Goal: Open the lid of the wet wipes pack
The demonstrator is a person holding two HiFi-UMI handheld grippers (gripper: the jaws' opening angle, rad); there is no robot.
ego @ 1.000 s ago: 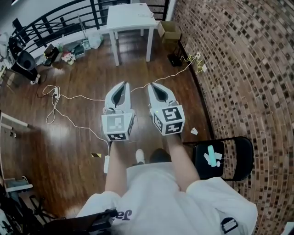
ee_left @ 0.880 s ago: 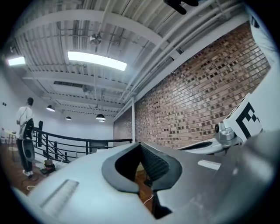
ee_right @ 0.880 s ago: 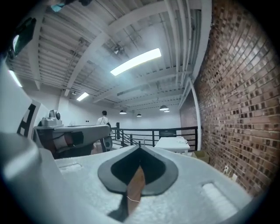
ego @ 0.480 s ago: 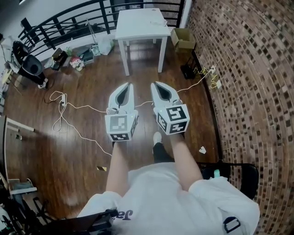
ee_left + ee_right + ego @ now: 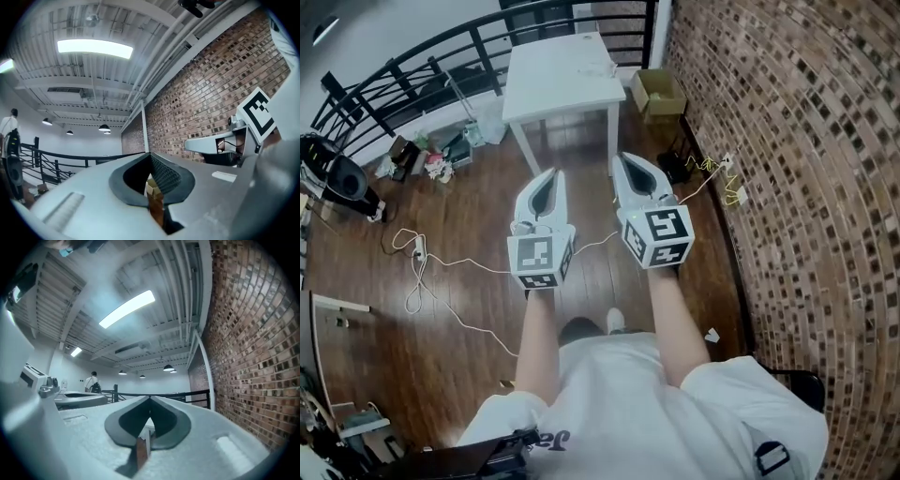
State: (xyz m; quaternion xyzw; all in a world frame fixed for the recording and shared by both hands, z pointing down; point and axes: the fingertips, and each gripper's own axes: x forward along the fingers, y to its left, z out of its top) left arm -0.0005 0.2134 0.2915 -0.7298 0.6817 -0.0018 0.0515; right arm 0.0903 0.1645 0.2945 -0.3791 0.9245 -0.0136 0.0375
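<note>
Both grippers point level, side by side in front of me, above the wooden floor. My left gripper (image 5: 549, 174) (image 5: 150, 154) has its jaws together with nothing between them. My right gripper (image 5: 624, 159) (image 5: 150, 399) is shut too and holds nothing. A white table (image 5: 546, 86) stands just beyond the jaw tips. A small pale object (image 5: 598, 67) lies near its far right edge, too small to identify. No wet wipes pack can be made out in either gripper view.
A brick wall (image 5: 787, 141) runs along the right, with a cardboard box (image 5: 658, 91) at its foot. Black railing (image 5: 412, 66) closes off the far side. Cables (image 5: 441, 267) trail over the floor on the left. A black chair (image 5: 802, 382) stands behind me on the right. A person (image 5: 93, 380) stands far off.
I have walked forward: both grippers moved towards the white table, which is now much nearer. The black chair has slipped back to the lower right corner. Both jaws stayed shut.
</note>
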